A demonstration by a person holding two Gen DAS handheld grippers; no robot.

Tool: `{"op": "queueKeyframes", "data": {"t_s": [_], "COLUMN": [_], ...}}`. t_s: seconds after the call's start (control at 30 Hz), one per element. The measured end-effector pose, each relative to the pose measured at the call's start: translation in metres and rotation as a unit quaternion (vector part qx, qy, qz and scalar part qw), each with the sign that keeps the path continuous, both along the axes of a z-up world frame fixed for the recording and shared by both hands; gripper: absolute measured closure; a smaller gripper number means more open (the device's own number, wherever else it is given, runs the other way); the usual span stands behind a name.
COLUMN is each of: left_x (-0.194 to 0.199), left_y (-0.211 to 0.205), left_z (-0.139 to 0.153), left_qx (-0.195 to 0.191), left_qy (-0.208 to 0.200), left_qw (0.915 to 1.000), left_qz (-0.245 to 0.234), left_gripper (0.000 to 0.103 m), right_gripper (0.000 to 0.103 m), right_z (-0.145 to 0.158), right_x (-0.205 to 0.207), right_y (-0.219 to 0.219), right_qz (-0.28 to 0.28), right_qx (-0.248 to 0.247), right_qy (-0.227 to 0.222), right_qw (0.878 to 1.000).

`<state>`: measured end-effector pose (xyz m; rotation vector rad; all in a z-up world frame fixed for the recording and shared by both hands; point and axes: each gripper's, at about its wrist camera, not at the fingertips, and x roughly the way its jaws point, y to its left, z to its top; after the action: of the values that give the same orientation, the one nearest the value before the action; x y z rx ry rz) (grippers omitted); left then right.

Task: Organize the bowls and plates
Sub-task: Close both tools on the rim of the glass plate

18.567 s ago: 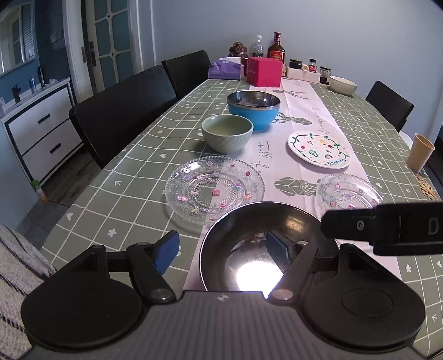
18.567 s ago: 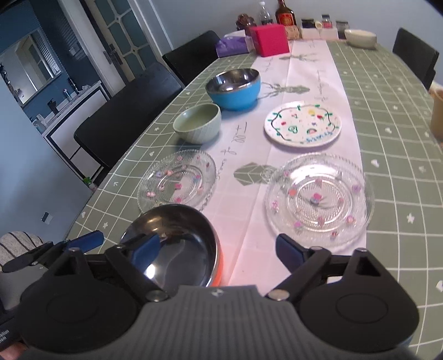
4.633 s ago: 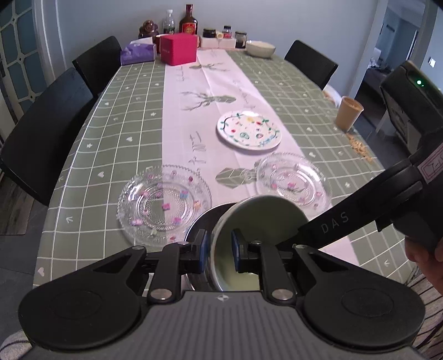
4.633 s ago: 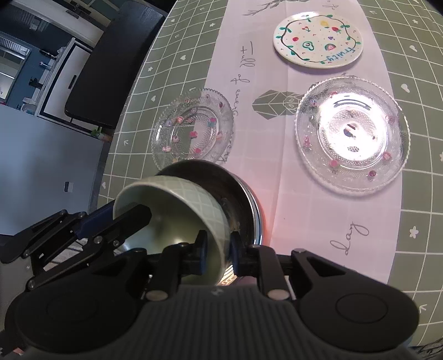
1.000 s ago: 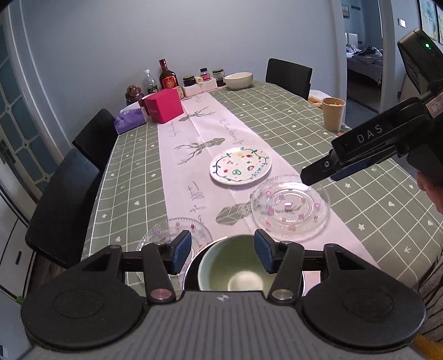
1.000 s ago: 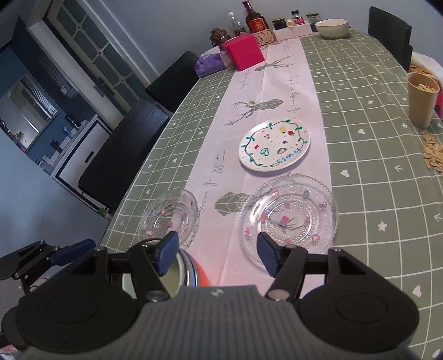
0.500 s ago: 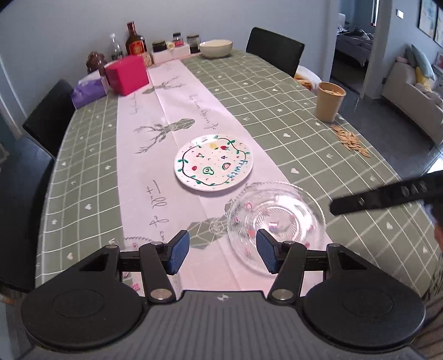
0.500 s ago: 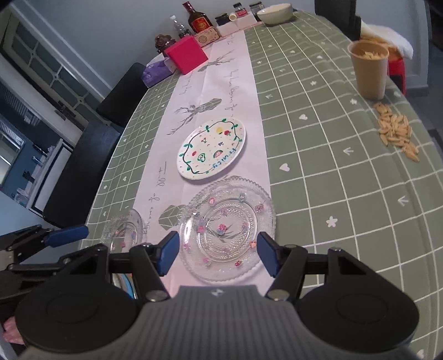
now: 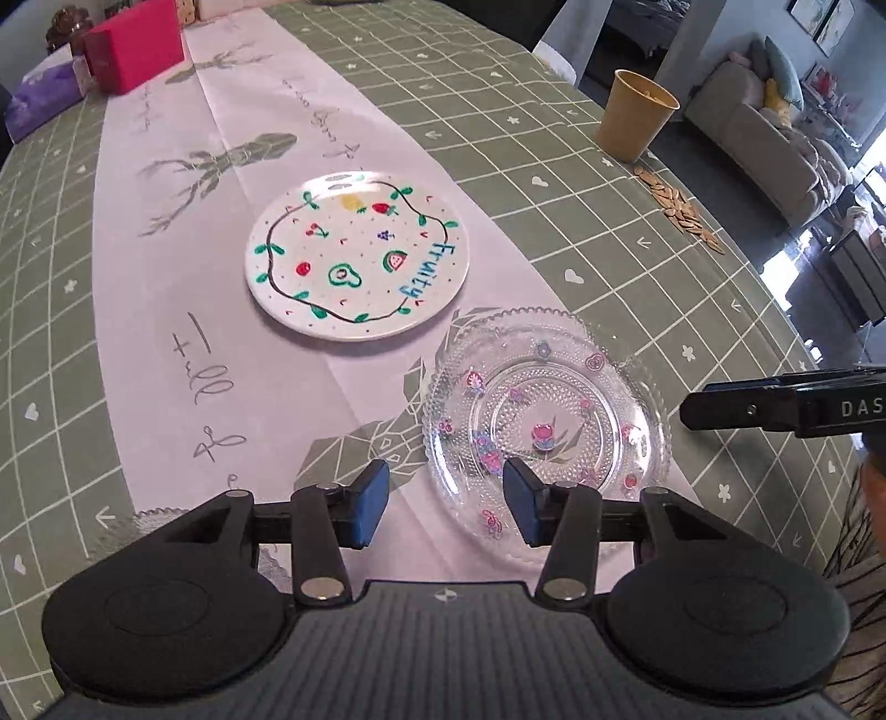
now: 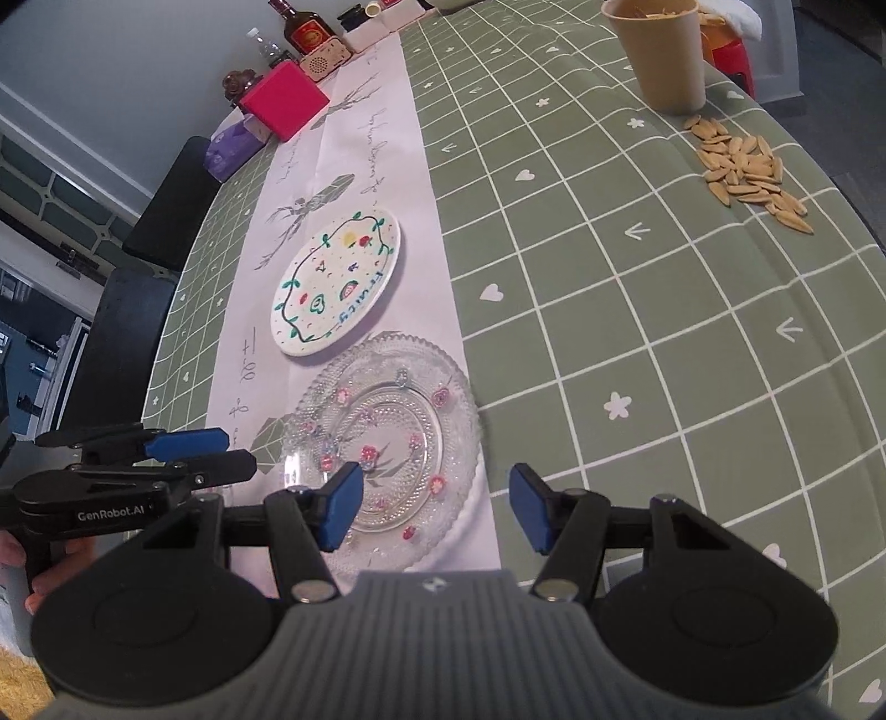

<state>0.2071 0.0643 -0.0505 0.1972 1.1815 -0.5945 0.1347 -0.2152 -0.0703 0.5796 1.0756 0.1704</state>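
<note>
1. Left wrist view: the bench (image 9: 554,183), under a green checked cloth with a pale runner down its middle, runs out of frame on every side; its far end is cut off at the top edge.
2. Ahead of the left gripper (image 9: 443,501) and slightly to its left lies the white fruit plate (image 9: 357,255), whole and flat on the runner, well apart from the pads.
3. Just beyond the left gripper's right pad sits the clear glass plate (image 9: 545,426); its near rim is hidden behind that pad and the gripper body.
4. The left gripper's jaws stand about half apart and are closing, with nothing between them.
5. In the right wrist view, the right gripper (image 10: 434,507) also hangs half-spread and empty over the same glass plate (image 10: 387,437), whose near edge vanishes under the gripper housing. Its left pad overlaps the plate's near part in the picture; whether it touches is unclear.
6. Far right of the left gripper, only the black tip of the right gripper (image 9: 786,407) shows, the rest cut off by the frame.
7. Beside the left gripper's left finger, a sliver of a second glass plate (image 9: 149,518) peeks out, mostly hidden.
8. A tan cup (image 9: 634,119) stands far ahead to the right, with scattered seeds (image 9: 678,205) near it, too small to identify.
9. A pink box (image 9: 135,50) sits far ahead-left, partly cropped.
</note>
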Motion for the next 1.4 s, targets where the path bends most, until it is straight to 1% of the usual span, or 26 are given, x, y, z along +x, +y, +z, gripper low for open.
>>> {"op": "queueKeyframes", "data": {"t_s": [0.03,0.1,0.17,0.2,0.27,0.33,0.37,0.4,0.43,0.5,0.57,0.63,0.7,0.73,0.77,0.83,0.87,0.9,0.97,1.03,1.07,1.1,1.17,1.27,1.4], "left_x": [0.003,0.01,0.019,0.023,0.031,0.038,0.041,0.043,0.045,0.048,0.048,0.048,0.046,0.045,0.046,0.048,0.048,0.049,0.049,0.044,0.041,0.04,0.039,0.038,0.033], "left_y": [0.001,0.002,0.002,0.003,0.006,0.009,0.011,0.013,0.015,0.016,0.015,0.01,0.005,0.003,0.001,0.002,0.003,0.004,0.003,-0.002,-0.004,-0.006,-0.009,-0.012,-0.014], "left_z": [-0.002,-0.005,-0.008,-0.01,-0.016,-0.024,-0.026,-0.028,-0.029,-0.03,-0.031,-0.033,-0.037,-0.037,-0.038,-0.039,-0.04,-0.041,-0.042,-0.038,-0.036,-0.036,-0.036,-0.035,-0.033], "left_qx": [-0.006,-0.009,-0.007,-0.008,-0.012,-0.01,-0.011,-0.014,-0.019,-0.035,-0.049,-0.046,-0.03,-0.028,-0.023,-0.03,-0.037,-0.047,-0.057,-0.045,-0.038,-0.035,-0.033,-0.021,-0.003], "left_qy": [0.01,0.024,0.031,0.035,0.048,0.067,0.072,0.076,0.08,0.092,0.099,0.105,0.105,0.096,0.099,0.101,0.102,0.107,0.121,0.1,0.089,0.083,0.081,0.078,0.075], "left_qw": [0.9999,0.9997,0.9994,0.9992,0.9984,0.997,0.9966,0.9962,0.9957,0.994,0.9927,0.9924,0.9934,0.9944,0.9943,0.9937,0.9931,0.9919,0.9897,0.9932,0.9947,0.9954,0.9956,0.9963,0.9971], "left_qz": [-0.001,0.001,0.009,0.014,0.028,0.037,0.039,0.041,0.043,0.048,0.049,0.045,0.037,0.033,0.034,0.04,0.046,0.049,0.05,0.04,0.035,0.033,0.034,0.028,0.016], "left_gripper": [0.046,0.046,0.046,0.046,0.046,0.047,0.052,0.058,0.059,0.062,0.063,0.063,0.063,0.063,0.063,0.064,0.074,0.081,0.087,0.087,0.087,0.087,0.087,0.087,0.087], "right_gripper": [0.052,0.059,0.061,0.063,0.063,0.063,0.064,0.067,0.071,0.071,0.071,0.073,0.073,0.073,0.073,0.073,0.073,0.073,0.079,0.088,0.091,0.099,0.099,0.099,0.099], "right_z": [-0.004,-0.01,-0.012,-0.013,-0.015,-0.02,-0.023,-0.026,-0.029,-0.034,-0.038,-0.041,-0.042,-0.042,-0.043,-0.046,-0.047,-0.047,-0.046,-0.046,-0.046,-0.048,-0.049,-0.045,-0.044], "right_x": [0.0,-0.002,-0.003,-0.004,-0.004,-0.003,-0.002,-0.002,-0.002,-0.003,-0.004,-0.005,-0.005,-0.005,-0.004,0.0,0.001,0.002,0.003,0.001,0.001,0.0,-0.003,-0.004,-0.006], "right_y": [-0.003,-0.01,-0.013,-0.014,-0.014,-0.015,-0.016,-0.017,-0.018,-0.018,-0.017,-0.017,-0.018,-0.018,-0.019,-0.017,-0.016,-0.014,-0.01,-0.008,-0.008,-0.01,-0.012,-0.009,-0.011], "right_qz": [-0.013,-0.041,-0.057,-0.064,-0.068,-0.07,-0.071,-0.071,-0.072,-0.075,-0.074,-0.07,-0.068,-0.069,-0.071,-0.071,-0.071,-0.071,-0.07,-0.075,-0.079,-0.087,-0.102,-0.099,-0.103], "right_qx": [0.011,0.047,0.066,0.068,0.06,0.068,0.076,0.085,0.091,0.098,0.098,0.098,0.101,0.104,0.11,0.12,0.122,0.122,0.115,0.102,0.099,0.097,0.1,0.082,0.099], "right_qy": [-0.001,-0.008,-0.013,-0.016,-0.016,-0.012,-0.007,-0.002,0.003,0.006,0.007,0.005,0.003,0.004,0.006,0.003,0.001,0.0,0.002,0.002,0.004,0.007,0.003,-0.006,0.001], "right_qw": [1.0,0.998,0.996,0.996,0.996,0.995,0.994,0.994,0.993,0.992,0.992,0.993,0.993,0.992,0.991,0.99,0.99,0.99,0.991,0.992,0.992,0.991,0.99,0.992,0.99]}}
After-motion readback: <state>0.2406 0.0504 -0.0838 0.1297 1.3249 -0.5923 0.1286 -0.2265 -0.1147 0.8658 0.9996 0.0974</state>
